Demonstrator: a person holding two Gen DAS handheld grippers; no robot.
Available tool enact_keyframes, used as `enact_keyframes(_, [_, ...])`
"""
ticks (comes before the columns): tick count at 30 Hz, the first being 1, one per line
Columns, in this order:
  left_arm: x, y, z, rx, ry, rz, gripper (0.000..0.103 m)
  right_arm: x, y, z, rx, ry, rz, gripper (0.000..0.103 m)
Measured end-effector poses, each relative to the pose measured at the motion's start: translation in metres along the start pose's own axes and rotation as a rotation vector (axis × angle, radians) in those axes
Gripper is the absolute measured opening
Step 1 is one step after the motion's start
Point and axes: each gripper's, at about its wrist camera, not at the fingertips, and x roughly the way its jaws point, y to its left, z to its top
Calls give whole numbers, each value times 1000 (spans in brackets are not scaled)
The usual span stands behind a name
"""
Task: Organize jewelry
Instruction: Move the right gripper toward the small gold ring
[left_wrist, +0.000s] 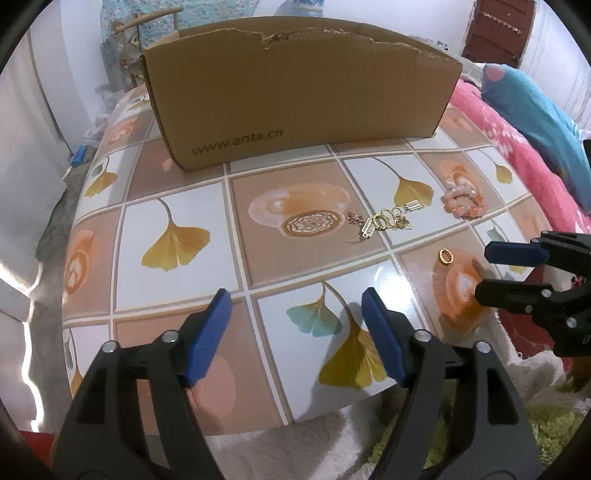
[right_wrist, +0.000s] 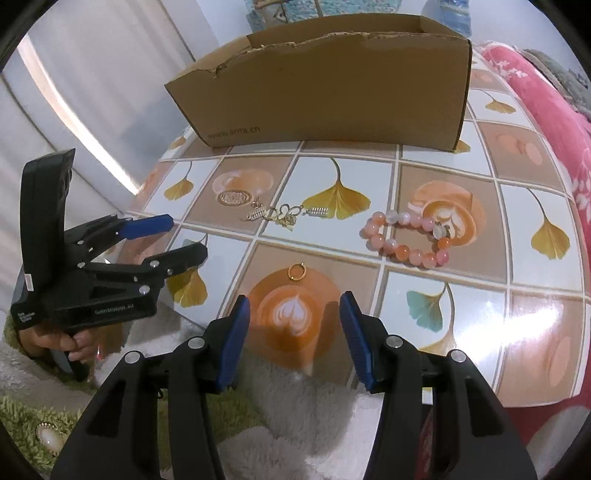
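Note:
A gold chain necklace (left_wrist: 382, 219) lies on the patterned table (left_wrist: 177, 206), with a pink bead bracelet (left_wrist: 463, 203) to its right and a small gold ring (left_wrist: 446, 256) nearer the front edge. An open cardboard box (left_wrist: 295, 92) stands at the back. In the right wrist view I see the necklace (right_wrist: 284, 214), the bracelet (right_wrist: 406, 240), the ring (right_wrist: 296, 272) and the box (right_wrist: 332, 92). My left gripper (left_wrist: 295, 306) is open and empty above the table's front part. My right gripper (right_wrist: 294, 308) is open and empty, just in front of the ring.
A pink blanket (left_wrist: 517, 147) and a blue cushion (left_wrist: 535, 114) lie right of the table. White fleece (right_wrist: 295, 406) and a green rug (right_wrist: 22, 424) lie below the front edge. A pale oval brooch (right_wrist: 48, 437) rests on the rug. A curtain (right_wrist: 92, 92) hangs left.

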Motion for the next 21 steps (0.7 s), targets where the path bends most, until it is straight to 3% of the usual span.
enact_keyframes(11, [5,-1,3,3,7,27,78,1,-5,4,-24,-13,-30,49])
enact_keyframes(17, [7,-4,4,11,11,38,82,8,14,7,-126,-18,-84,36])
enact_keyframes(21, [8,-3,5,7,11,37,82,15,21,6,-161,-3,-107,32])
